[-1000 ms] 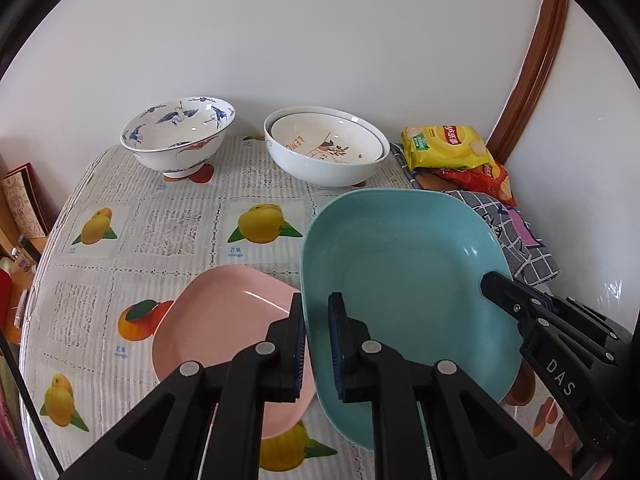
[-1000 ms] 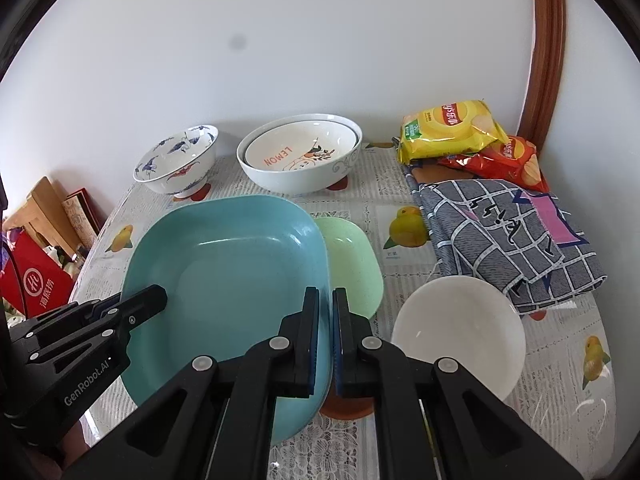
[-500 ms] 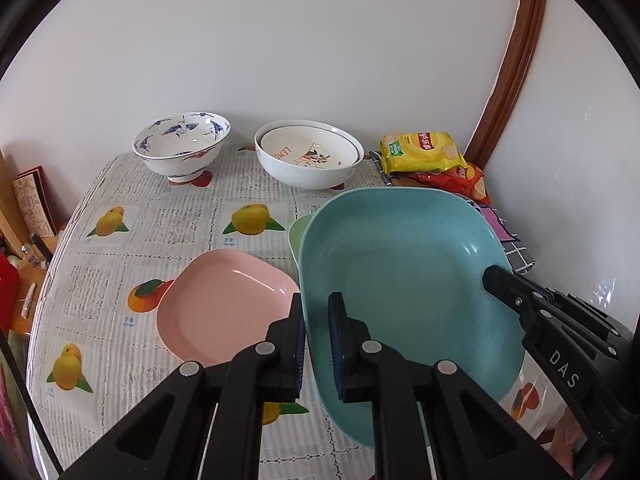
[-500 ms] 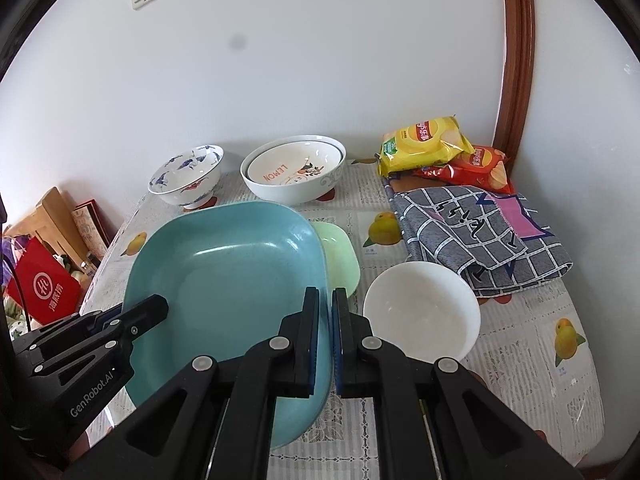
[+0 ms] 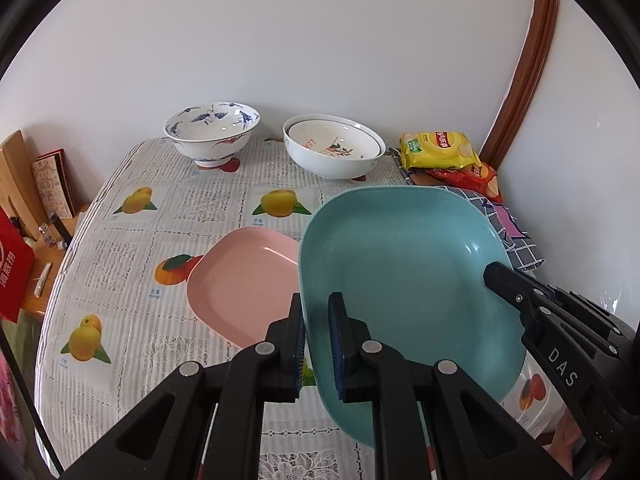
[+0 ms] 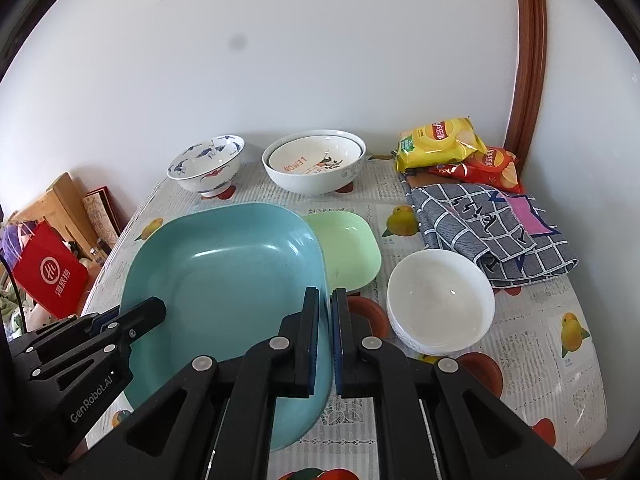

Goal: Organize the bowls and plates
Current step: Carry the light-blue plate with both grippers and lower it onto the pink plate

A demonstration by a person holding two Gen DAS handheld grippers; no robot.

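- Two grippers share one load: the left gripper [image 5: 316, 344] pinches the left rim of the teal plate [image 5: 400, 272], and the right gripper [image 6: 325, 340] pinches its right rim, so you carry it between both hands, clear of the table [image 5: 132, 184].
- Keep both hands level with each other and moving at the same pace; if one runs ahead, the rim will twist out of the thin pinch.
- Judging from the layout, the plates want to be stacked. In the left view the pink plate [image 5: 244, 280] lies at 9 o'clock of the teal one; in the right view the green plate [image 6: 348, 248] peeks out at 2 o'clock.
- Being the largest plate, the teal one probably belongs at the bottom, so pick bare tablecloth, lower it flat and let go only once it rests.
- Mind the white bowl [image 6: 440, 300] just beside your right gripper at 3 o'clock; swing wide of it.
- Both sets of jaws are nearly closed, with only the plate's edge between the blue pads.
- At 12 o'clock, against the wall, the blue-patterned bowl [image 5: 212, 132] and the nested white bowls [image 5: 334, 152] stand well apart from your load.
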